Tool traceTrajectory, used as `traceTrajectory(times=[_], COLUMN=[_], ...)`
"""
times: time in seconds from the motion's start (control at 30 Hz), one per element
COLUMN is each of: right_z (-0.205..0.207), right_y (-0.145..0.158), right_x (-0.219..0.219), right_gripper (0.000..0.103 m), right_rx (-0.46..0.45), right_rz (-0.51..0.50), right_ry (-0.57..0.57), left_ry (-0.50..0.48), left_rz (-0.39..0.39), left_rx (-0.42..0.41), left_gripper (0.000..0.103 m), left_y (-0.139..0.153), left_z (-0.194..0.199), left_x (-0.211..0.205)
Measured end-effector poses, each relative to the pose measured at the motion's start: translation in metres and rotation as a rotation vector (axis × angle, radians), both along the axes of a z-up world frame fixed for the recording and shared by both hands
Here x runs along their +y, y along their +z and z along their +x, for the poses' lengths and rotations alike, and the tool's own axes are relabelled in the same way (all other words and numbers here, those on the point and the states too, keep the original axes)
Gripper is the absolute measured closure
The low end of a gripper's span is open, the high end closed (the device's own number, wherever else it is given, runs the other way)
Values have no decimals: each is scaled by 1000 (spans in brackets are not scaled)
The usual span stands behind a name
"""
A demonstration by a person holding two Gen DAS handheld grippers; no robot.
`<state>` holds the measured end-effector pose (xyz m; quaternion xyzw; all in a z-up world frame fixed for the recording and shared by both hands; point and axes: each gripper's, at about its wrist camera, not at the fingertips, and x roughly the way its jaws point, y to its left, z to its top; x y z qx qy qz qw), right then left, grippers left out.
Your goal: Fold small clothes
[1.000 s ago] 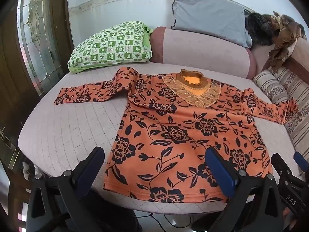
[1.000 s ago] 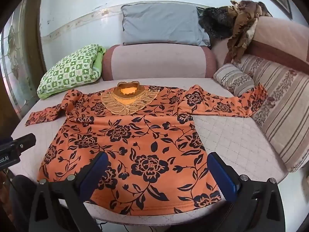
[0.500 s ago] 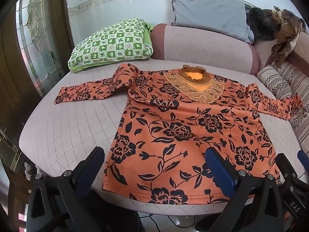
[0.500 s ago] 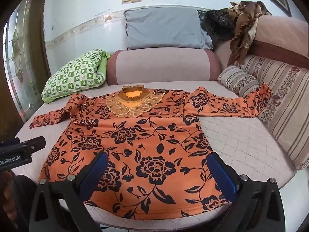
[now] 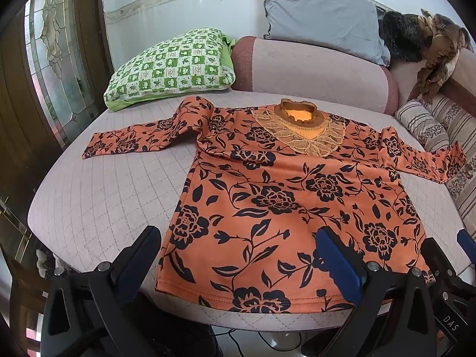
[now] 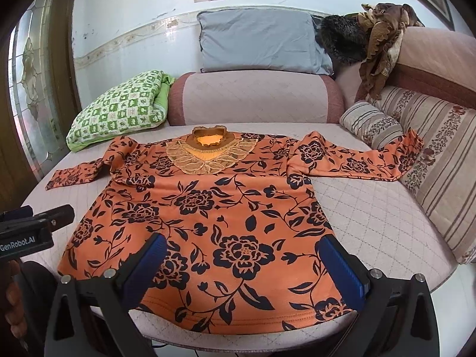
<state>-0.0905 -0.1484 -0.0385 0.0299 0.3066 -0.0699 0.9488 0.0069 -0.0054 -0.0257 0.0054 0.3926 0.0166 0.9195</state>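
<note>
An orange long-sleeved top with black flowers lies flat, front up, on a pink quilted sofa seat. Its lace collar points away from me and both sleeves are spread out sideways. The right cuff rests up against a striped cushion. My left gripper hangs open above the hem, nearer its left corner. Open as well, my right gripper hovers over the hem near its middle. Neither holds cloth. The other gripper shows at each view's edge.
A green checked pillow lies at the back left and a grey pillow tops the backrest. Brown and dark garments are heaped at the back right. A glazed wooden door stands left. The seat's front edge is just below the hem.
Both grippers have risen and tilted a little, so the top sits lower and nearer in each view. The top itself has not moved and both grippers stay open.
</note>
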Motion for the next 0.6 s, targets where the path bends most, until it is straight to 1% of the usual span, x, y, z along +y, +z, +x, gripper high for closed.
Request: traceTrajectory(times=[0.6], right_z=[1], right_y=[-6], right_x=[1], right_gripper=[0], right_rx=[-10], right_rz=[-22], right_ry=[-2], left_ry=[2], left_rz=[-7], left_rx=[10], left_gripper=[0], left_y=[-6], left_z=[3], left_x=[2])
